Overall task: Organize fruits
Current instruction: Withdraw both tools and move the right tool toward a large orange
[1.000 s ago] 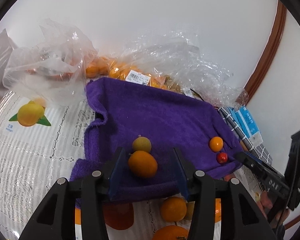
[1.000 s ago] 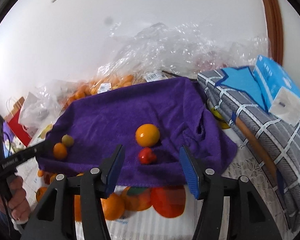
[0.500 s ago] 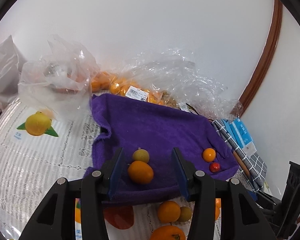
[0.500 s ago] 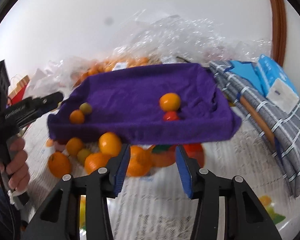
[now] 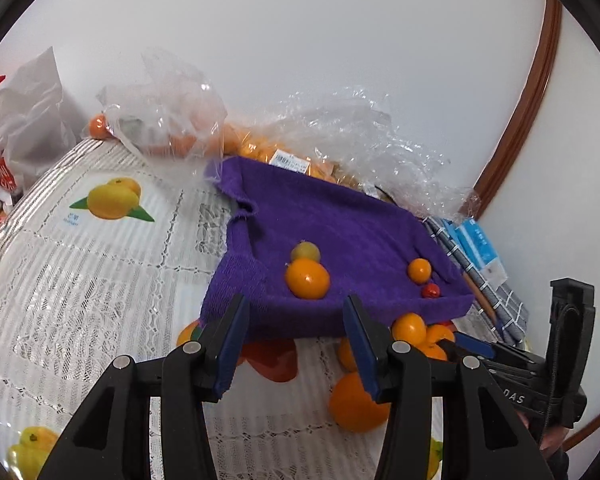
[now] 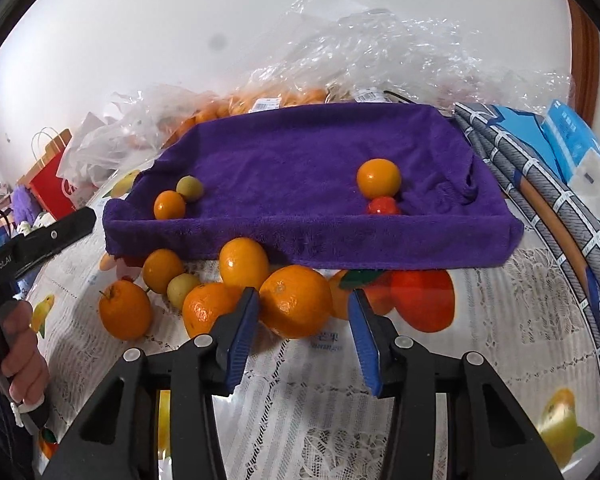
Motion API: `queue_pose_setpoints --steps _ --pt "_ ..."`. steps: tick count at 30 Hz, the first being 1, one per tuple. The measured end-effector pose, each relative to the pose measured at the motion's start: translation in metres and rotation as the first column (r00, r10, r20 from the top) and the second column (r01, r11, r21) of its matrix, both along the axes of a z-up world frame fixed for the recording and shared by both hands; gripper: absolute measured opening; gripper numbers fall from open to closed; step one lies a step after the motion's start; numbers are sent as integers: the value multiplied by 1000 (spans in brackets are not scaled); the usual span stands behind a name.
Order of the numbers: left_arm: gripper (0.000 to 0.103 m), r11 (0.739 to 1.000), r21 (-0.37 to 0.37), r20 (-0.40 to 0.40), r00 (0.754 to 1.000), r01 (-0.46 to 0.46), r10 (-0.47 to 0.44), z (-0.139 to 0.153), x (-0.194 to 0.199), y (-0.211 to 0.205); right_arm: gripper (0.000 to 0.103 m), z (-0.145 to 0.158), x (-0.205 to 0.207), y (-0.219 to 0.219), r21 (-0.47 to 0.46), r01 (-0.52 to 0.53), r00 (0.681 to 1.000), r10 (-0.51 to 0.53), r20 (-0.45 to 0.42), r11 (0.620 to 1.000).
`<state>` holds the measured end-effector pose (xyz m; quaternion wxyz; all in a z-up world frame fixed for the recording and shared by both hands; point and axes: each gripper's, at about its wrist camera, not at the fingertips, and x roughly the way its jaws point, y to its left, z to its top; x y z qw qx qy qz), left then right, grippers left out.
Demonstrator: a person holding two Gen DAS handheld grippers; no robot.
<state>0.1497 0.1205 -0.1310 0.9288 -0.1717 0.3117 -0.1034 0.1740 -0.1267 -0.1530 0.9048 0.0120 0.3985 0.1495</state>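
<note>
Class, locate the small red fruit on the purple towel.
In the right wrist view, the red fruit sits right of centre on the purple towel, touching an orange fruit behind it.

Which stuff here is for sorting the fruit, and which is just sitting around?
For the job:
purple towel
loose oranges in front of it
four small fruits on the towel
right tool, closing beside an orange

Just lying about:
plastic bags
checked cloth
red paper bag

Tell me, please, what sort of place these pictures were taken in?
Probably a home dining or kitchen table: a fruit-printed lace tablecloth, plastic grocery bags of oranges against a plain wall, and a shopping bag at the side.
</note>
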Motion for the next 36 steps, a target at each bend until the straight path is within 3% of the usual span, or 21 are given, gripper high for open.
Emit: queue_pose_setpoints --steps 2,6,11,14,19,28,31,36 --pt "47 1000 18 -3 1000 -1 1 -1 1 -3 36 0 1 -1 24 -12 1000 12 -2 1000" --pt "47 1000 27 -3 1000 2 -2 -2 1 -6 36 5 -9 -12 24 23 1000 -23 5 999" --pt "47 1000 15 -8 1000 -2 2 -3 1 -3 24 14 -22 -36 37 65 998 -66 19 997" --pt "47 1000 24 5 1000 7 -7 -1 0 -5 26 14 -26 -43 44 73 997 -74 17 996" --pt "47 999 40 1 1000 16 -16 -2 0 -8 44 2 -26 -37 21 75 997 -75 -6 997" --pt "47 999 35 5 1000 31 -31 -2 -1 -10 41 -7 -13 -18 -79 69 997 -71 -18 994" --pt "47 998 32 8 998 57 -57 -1 -3 -14 41 -6 -16 -21 -71 69 997 -70 -14 995" --pt "47 990 47 6 991 133 -133 -2 -10 -30 41 -3 -22 -34 -73 148 989 -147 17 986"
